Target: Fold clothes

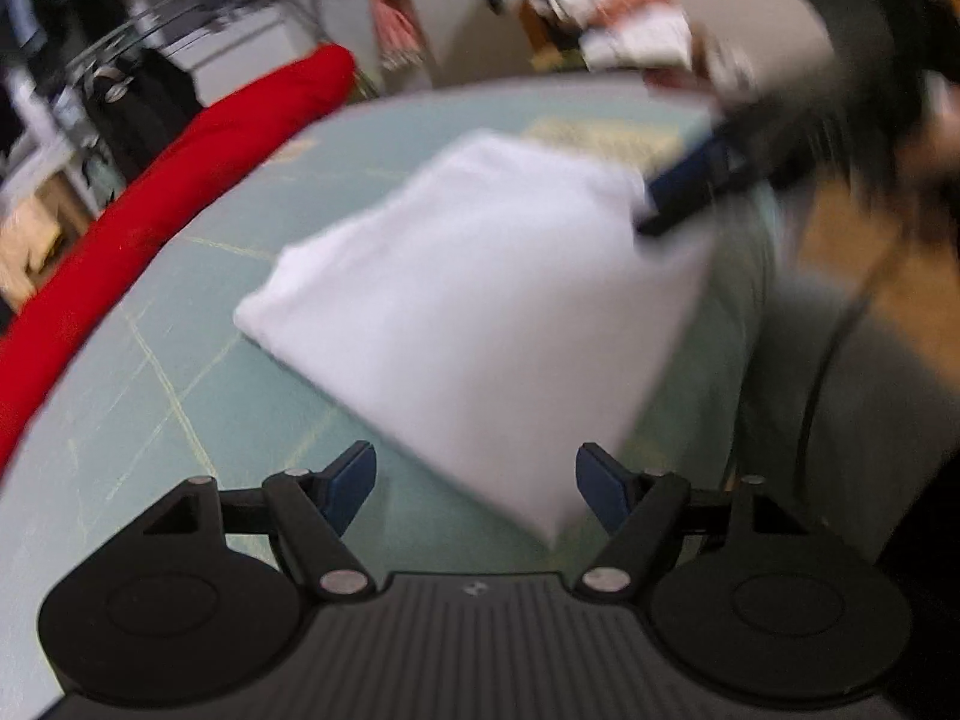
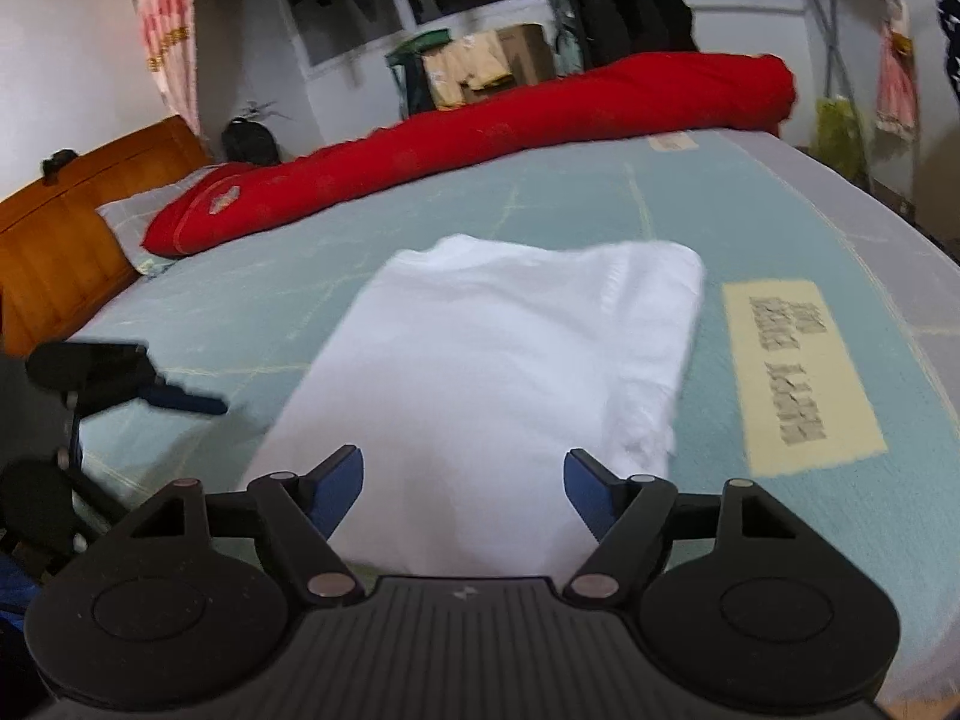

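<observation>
The folded garment (image 2: 498, 384) is plain white. It lies on a pale teal bed mat (image 2: 750, 222) crossed by thin cream lines; beside the garment the mat carries a cream label patch (image 2: 801, 375) with grey lettering. Beyond the garment, a bright red rolled quilt (image 2: 492, 144) runs along the mat. The headboard (image 2: 54, 240) is orange-brown wood. Both tongs, left (image 1: 476, 483) and right (image 2: 463, 483), are black with dark blue fingers (image 2: 339, 489).

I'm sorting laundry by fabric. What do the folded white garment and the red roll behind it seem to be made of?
The folded white garment looks like soft matte knit, probably cotton: no sheen, limp rounded fold edges, slightly fuzzy surface, though blur hides the weave. The red roll looks like a padded quilt in smooth woven cloth with a faint sheen and a tone-on-tone pattern; its plump, creased form suggests filling. Neither fibre is certain.
</observation>
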